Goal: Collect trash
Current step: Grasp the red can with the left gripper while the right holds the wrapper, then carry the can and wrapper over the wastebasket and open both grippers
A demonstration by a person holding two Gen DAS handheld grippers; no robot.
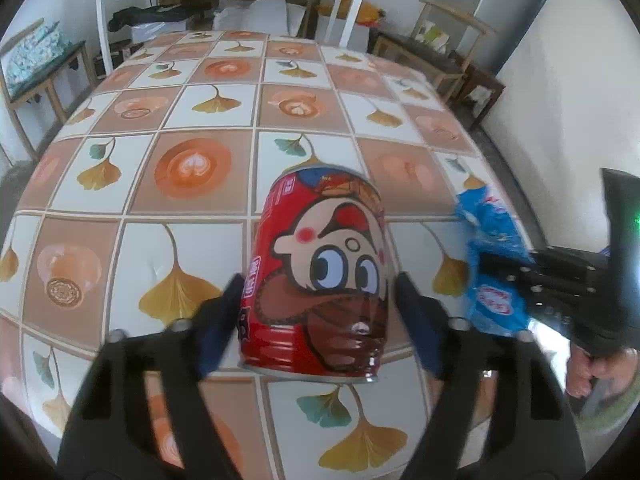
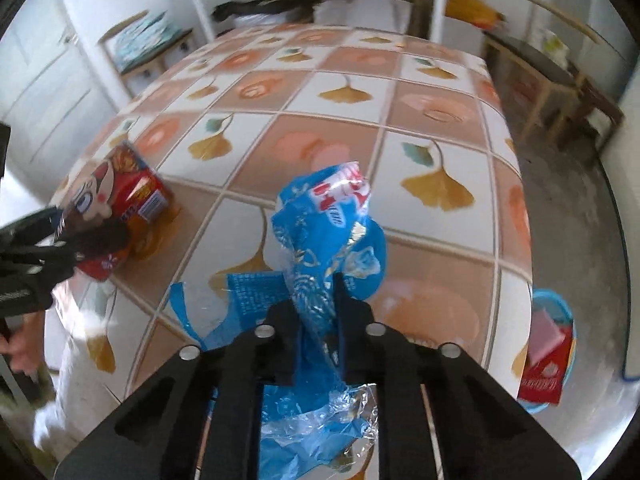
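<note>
My left gripper (image 1: 318,298) is shut on a red drink can (image 1: 320,272) with a cartoon face, held just above the table; its fingers press both sides of the can. The can also shows in the right wrist view (image 2: 116,200) at the left. My right gripper (image 2: 318,300) is shut on a crumpled blue plastic snack wrapper (image 2: 328,236), which sticks up between the fingers and hangs below them. The wrapper and right gripper appear in the left wrist view (image 1: 494,264) at the right.
The table (image 1: 216,160) wears a tiled cloth with ginkgo leaves and coffee cups. A blue bin (image 2: 554,344) holding red and pink trash stands on the floor right of the table. Benches and chairs (image 1: 440,60) ring the table; a white table stands behind.
</note>
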